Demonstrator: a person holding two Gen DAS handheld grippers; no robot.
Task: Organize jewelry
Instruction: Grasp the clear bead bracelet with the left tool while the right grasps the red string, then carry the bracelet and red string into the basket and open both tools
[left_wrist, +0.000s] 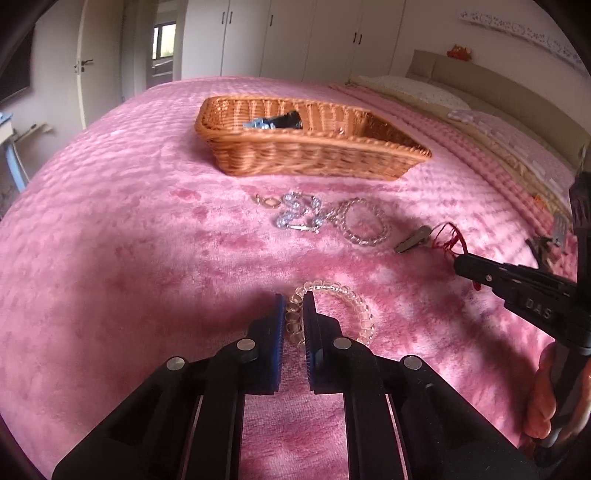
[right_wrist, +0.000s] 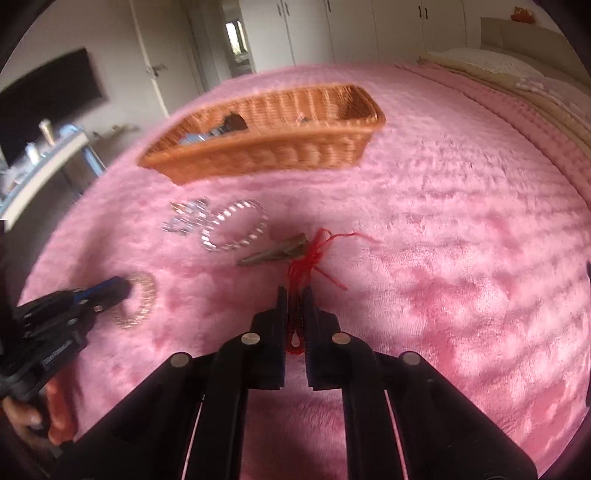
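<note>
2 pickups are in hand: the left tongs (left_wrist: 293, 308) pinch a clear spiral coil bracelet (left_wrist: 332, 314) on the pink plush bed (left_wrist: 147, 258), the right tongs (right_wrist: 294, 299) grip a red thread cord (right_wrist: 306, 266), and next both likely need lifting to the woven wicker basket (left_wrist: 314, 155).

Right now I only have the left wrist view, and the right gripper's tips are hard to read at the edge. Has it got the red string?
Observer: Yes. In the right wrist view the right gripper is pinched on the red string bracelet, and a loop of it shows between the fingers.
Operator: Is the metal hair clip caught in that pinch too?
Observer: No. The hair clip lies on the pink blanket ahead of the fingertips, outside the pinch.
Operator: What stands to the left of the bed?
Observer: A white table with small bottles on it, below a dark screen on the wall.
</note>
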